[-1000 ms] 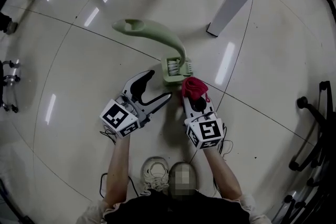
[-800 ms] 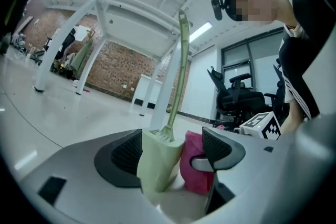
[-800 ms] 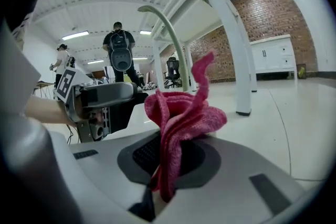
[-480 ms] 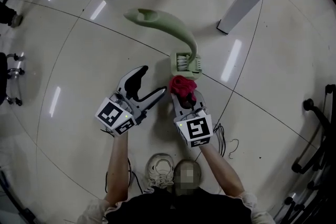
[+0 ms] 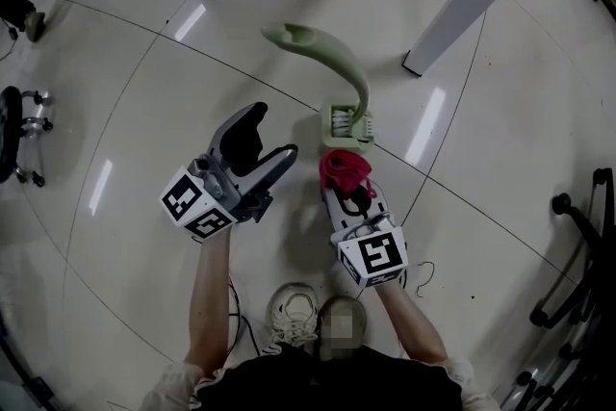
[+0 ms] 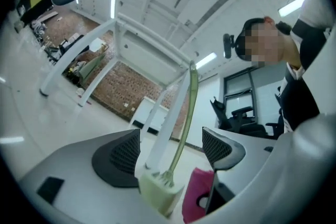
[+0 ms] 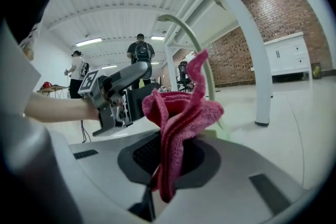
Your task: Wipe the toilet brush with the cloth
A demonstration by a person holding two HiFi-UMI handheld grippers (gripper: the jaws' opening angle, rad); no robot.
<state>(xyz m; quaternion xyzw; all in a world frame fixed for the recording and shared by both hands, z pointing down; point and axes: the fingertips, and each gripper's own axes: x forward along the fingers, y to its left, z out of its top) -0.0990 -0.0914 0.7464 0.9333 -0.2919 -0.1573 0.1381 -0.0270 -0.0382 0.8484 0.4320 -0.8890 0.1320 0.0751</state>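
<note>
Right hand-held gripper (image 5: pixel 350 193) is seen clamped on the pink cloth (image 5: pixel 345 168), held just beside the head of the green toilet brush (image 5: pixel 348 82), which is rested on the floor (image 5: pixel 144 111). Left hand-held gripper (image 5: pixel 270 141) is held spread wide, gripping nothing, near the brush.

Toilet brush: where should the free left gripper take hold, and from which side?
Probably best to take the toilet brush by its thin handle just above the head, coming from the person's left, where the left gripper stands open. The handle looks narrow enough for the jaws there; the cloth in the right gripper crowds the near side.
</note>
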